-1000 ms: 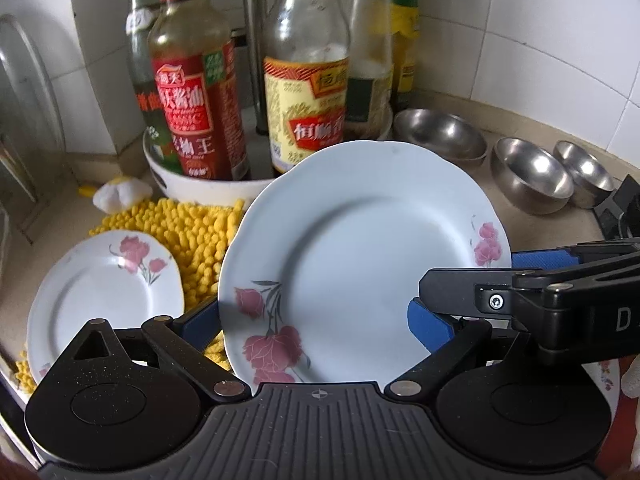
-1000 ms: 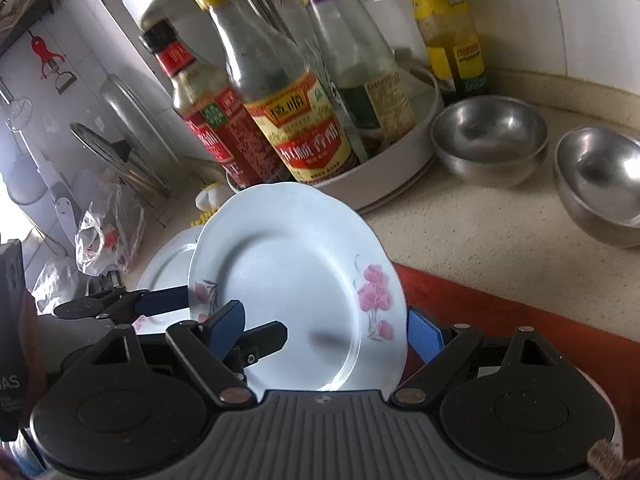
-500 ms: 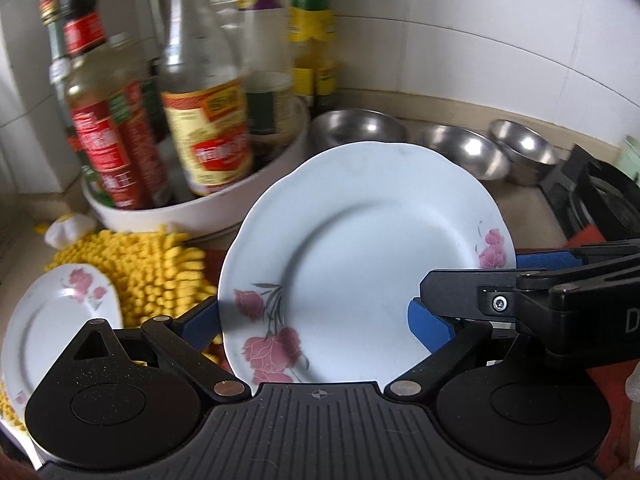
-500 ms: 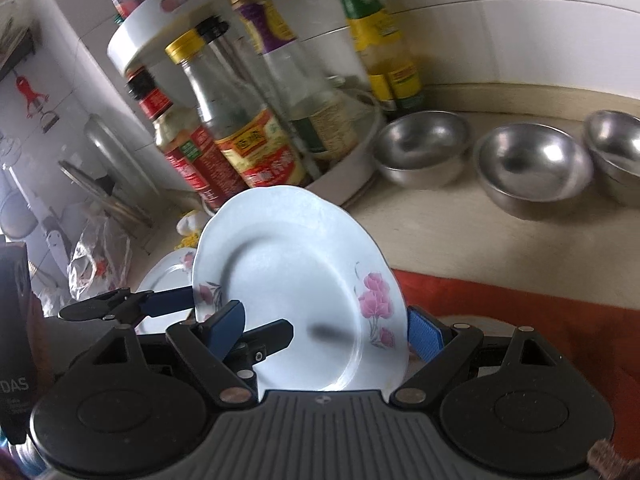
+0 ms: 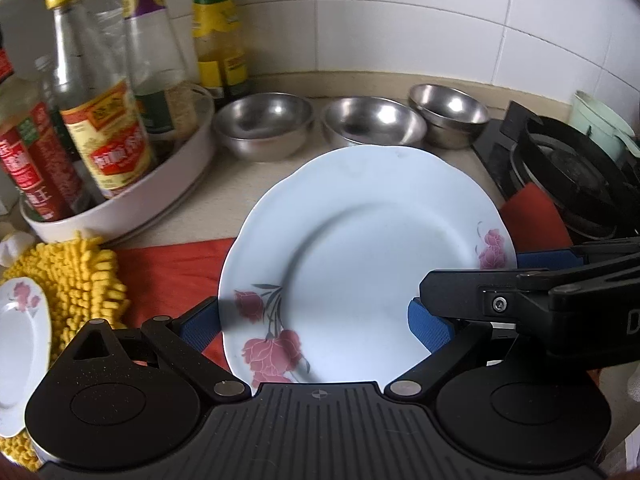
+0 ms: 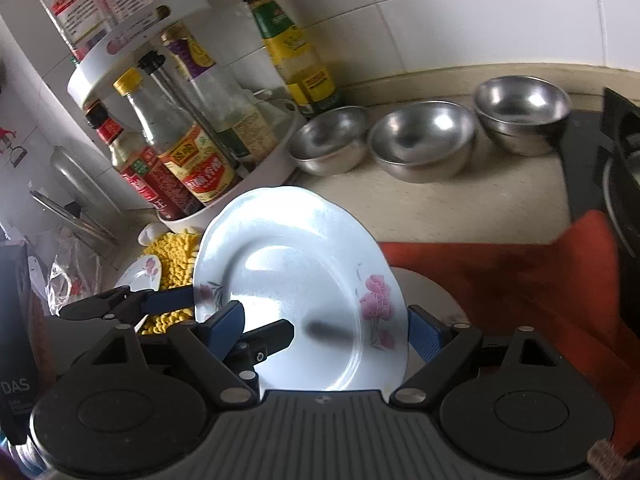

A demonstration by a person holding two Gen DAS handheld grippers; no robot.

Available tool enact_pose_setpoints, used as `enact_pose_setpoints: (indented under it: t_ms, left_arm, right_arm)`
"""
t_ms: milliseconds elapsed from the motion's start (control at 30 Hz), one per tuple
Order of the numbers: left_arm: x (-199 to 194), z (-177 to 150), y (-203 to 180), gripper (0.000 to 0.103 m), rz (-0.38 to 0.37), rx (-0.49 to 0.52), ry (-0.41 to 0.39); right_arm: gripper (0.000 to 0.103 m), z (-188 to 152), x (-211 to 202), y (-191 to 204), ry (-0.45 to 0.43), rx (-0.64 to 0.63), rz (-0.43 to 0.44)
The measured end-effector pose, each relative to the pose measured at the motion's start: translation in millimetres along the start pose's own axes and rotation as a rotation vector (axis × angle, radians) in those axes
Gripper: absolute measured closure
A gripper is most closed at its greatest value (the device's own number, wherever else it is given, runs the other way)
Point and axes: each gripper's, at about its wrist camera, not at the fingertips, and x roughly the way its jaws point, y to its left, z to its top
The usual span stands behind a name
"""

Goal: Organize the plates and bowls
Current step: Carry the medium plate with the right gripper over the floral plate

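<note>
A white plate with pink flowers [image 5: 372, 256] is held in the air between both grippers. My left gripper [image 5: 316, 326] is shut on its left edge. My right gripper [image 6: 324, 330] is shut on its right edge; the plate also shows in the right wrist view [image 6: 296, 276]. Three steel bowls [image 5: 374, 122] stand in a row by the back wall, also in the right wrist view [image 6: 422, 138]. A second flowered plate [image 5: 18, 336] lies at the far left beside a yellow mop cloth [image 5: 80, 276].
A white turntable rack of sauce bottles [image 5: 120, 184] stands at the back left. A red cloth [image 6: 520, 276] lies on the counter below the plate. A black gas stove [image 5: 568, 172] sits at the right, with a pale green pot [image 5: 600, 124] behind it.
Both grippers have carried the plate to the right, away from the mop cloth and second plate, towards the steel bowls and stove. The grip has not changed.
</note>
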Motion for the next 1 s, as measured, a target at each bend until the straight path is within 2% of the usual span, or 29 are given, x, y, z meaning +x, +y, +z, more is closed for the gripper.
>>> enact_pose_setpoints:
  t_ms: [500,733,1000]
  left_arm:
    - [21.7,-6.5,-25.9,0.004,-0.014,0.013,0.072]
    - [31.4,-6.2,-21.8,0.005,-0.006,-0.014,0.106]
    - [32.3,-4.5,-21.1,0.005,0.009,-0.025,0.104]
  right_arm:
    - [0.02,-13.9,1.6,-35.4,0.045,0.049,-0.029]
    - [0.02,-13.9,12.5,-37.3,0.063,0.033,-0.038]
    - [0.019,-9.3,19.4,-33.1,0.069,0.005,-0.038]
